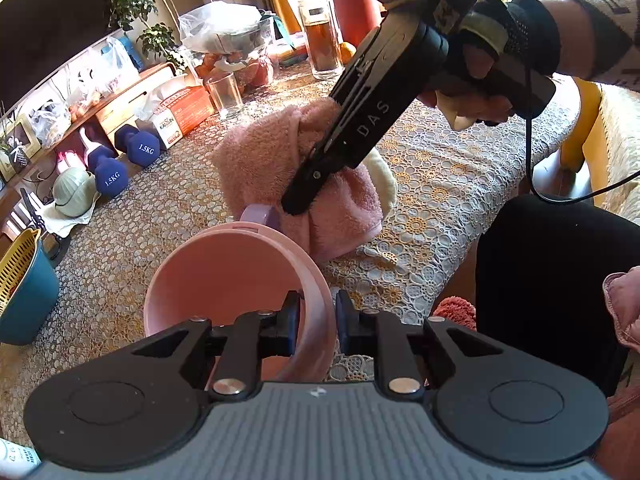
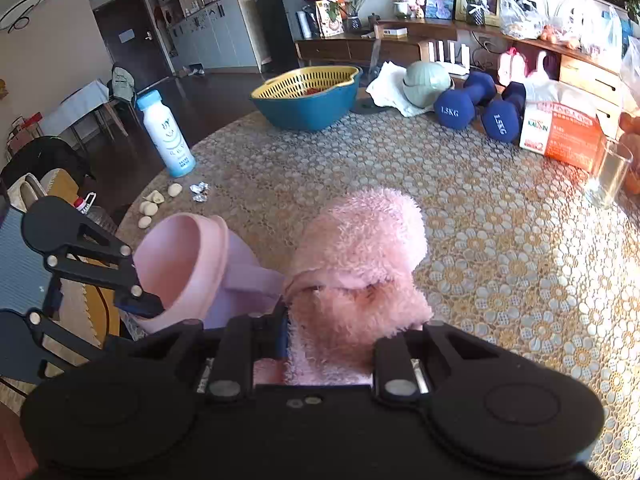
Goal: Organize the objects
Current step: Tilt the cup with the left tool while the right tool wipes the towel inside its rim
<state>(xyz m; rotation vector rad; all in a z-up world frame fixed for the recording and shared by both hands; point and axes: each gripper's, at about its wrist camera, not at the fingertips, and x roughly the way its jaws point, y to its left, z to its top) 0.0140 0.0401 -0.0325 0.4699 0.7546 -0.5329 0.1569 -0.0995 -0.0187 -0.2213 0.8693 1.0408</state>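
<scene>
A pink cup [image 1: 236, 280] with a lilac handle [image 1: 260, 214] is tipped toward me just above the lace tablecloth. My left gripper [image 1: 316, 320] is shut on the cup's rim, one pad inside and one outside; it also shows in the right wrist view [image 2: 138, 300] holding the cup [image 2: 188, 264]. A fluffy pink towel [image 1: 280, 176] lies bunched behind the cup. My right gripper [image 1: 304, 200] is shut on the pink towel [image 2: 360, 264], its fingers buried in the pile beside the cup's handle.
On the table [image 2: 480, 208] stand two blue dumbbells [image 2: 476, 108], an orange-white box [image 2: 560, 132], a drinking glass [image 2: 608, 172], a blue bowl with a yellow strainer [image 2: 308, 96], a green bowl [image 2: 424, 80], a white bottle [image 2: 166, 132], and small nuts and foil [image 2: 172, 196]. A dark-clad leg [image 1: 552, 280] is at the right.
</scene>
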